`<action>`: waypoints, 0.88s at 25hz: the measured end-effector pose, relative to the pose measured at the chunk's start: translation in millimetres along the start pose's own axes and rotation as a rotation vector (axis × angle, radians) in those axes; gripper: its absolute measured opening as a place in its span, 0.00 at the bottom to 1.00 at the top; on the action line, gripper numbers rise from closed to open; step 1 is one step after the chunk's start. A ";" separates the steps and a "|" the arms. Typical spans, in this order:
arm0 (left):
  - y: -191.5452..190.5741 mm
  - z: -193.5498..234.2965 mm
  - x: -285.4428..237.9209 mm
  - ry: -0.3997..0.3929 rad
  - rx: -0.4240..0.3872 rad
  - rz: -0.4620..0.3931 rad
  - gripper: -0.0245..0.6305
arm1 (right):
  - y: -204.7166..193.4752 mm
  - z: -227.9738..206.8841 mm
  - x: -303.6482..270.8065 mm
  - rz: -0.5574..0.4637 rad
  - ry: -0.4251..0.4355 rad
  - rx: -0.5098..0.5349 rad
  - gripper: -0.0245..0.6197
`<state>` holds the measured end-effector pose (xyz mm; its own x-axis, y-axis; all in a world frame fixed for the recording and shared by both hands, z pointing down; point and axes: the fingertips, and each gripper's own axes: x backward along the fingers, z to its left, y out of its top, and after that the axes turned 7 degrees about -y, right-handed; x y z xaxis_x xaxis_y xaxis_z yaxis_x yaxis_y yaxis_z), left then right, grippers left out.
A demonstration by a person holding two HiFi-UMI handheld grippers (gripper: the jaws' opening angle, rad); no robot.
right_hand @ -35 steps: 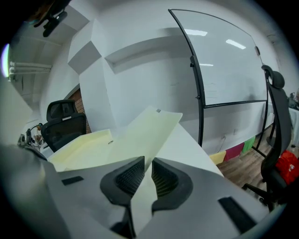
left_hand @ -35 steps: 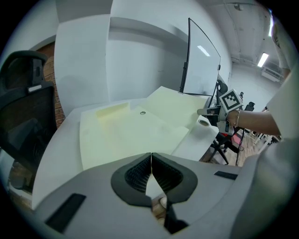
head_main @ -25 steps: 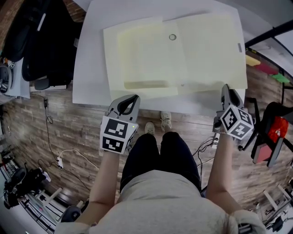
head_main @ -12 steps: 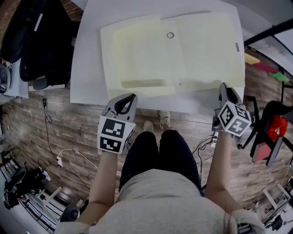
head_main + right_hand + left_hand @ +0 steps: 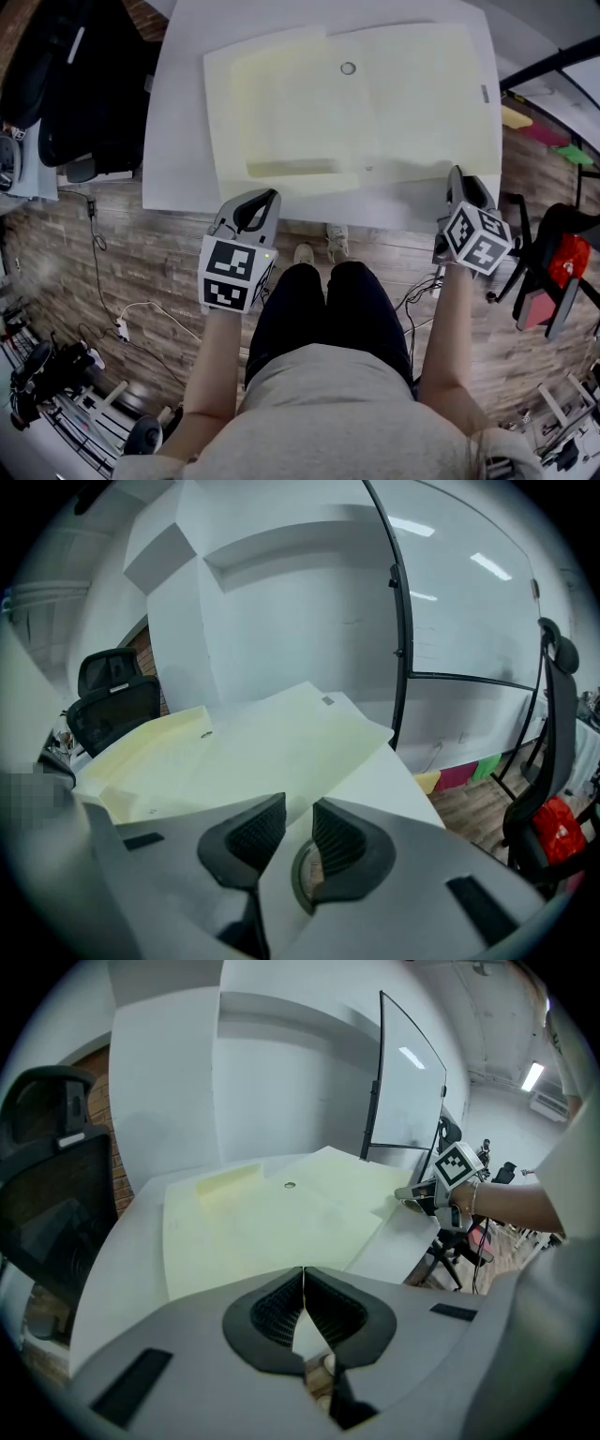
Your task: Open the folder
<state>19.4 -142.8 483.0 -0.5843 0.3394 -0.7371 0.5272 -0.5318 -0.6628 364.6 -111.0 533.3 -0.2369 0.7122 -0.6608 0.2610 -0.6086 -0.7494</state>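
A pale yellow folder (image 5: 356, 103) lies spread open and flat on the white table (image 5: 178, 141), with a pocket strip (image 5: 291, 169) low on its left panel and a small ring (image 5: 348, 67) near the spine. My left gripper (image 5: 266, 196) hovers at the table's front edge, below the folder's left panel, and is shut and empty (image 5: 304, 1274). At the folder's front right corner is my right gripper (image 5: 457, 174). Its jaws have just been opening and now stand slightly apart (image 5: 298, 808) with nothing between them.
A black office chair (image 5: 84, 84) stands left of the table. A red and black frame (image 5: 562, 272) sits at the right on the wooden floor, and cables (image 5: 131, 319) lie at the left. The person's legs (image 5: 328, 309) are at the table's front edge.
The whole view has shifted slightly. Both grippers stay at the table's front edge and the folder lies as before.
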 end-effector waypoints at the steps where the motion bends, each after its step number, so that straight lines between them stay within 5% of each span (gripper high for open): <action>1: 0.0 -0.2 -0.1 0.000 -0.001 0.000 0.07 | -0.4 -0.1 -0.5 0.004 -0.004 0.001 0.17; 22: 3.0 -0.4 -2.5 -0.008 -0.011 0.004 0.07 | 16.8 -1.5 5.6 -0.065 -0.050 -0.009 0.21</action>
<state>22.6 -144.9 482.8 -0.5870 0.3313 -0.7387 0.5360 -0.5247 -0.6613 369.1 -116.8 517.1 -0.3004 0.7313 -0.6123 0.2518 -0.5584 -0.7904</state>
